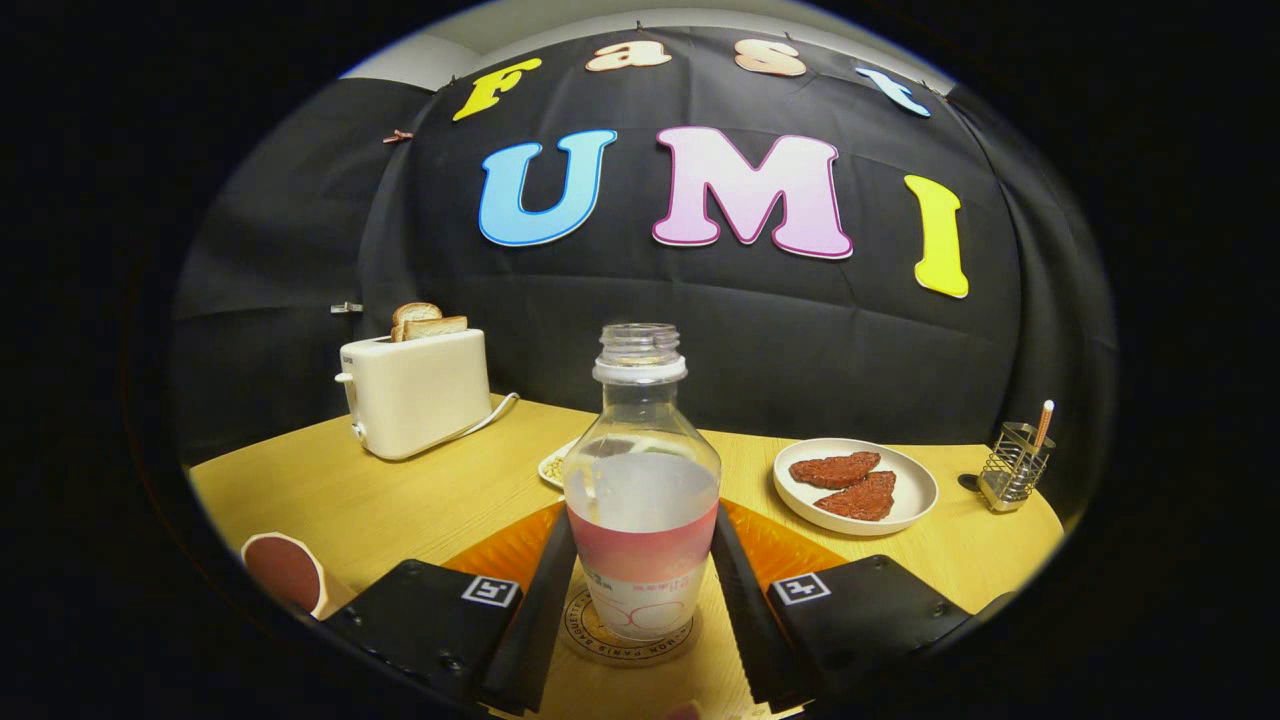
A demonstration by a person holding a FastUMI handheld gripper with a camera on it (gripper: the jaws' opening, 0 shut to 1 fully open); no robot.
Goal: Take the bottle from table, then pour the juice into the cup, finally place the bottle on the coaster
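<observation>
A clear, uncapped bottle (641, 480) with a pink label band stands upright on a round, pale coaster (590, 632), directly between my fingers. It holds cloudy liquid up to about its shoulder. My gripper (640, 540) has both fingers against the bottle's sides at the label, shut on it. The coaster lies on the wooden table (340, 500), just in front of an orange mat (790, 550). A cup (287, 572) with a reddish-brown inside sits beside the left finger, partly cut off.
A cream toaster (415, 392) with bread slices stands at the back left, its cord trailing right. A white plate (858, 483) with two dark red pieces is beyond the right finger, and a wire holder (1012, 465) stands further right. A small dish (553, 465) peeks out behind the bottle.
</observation>
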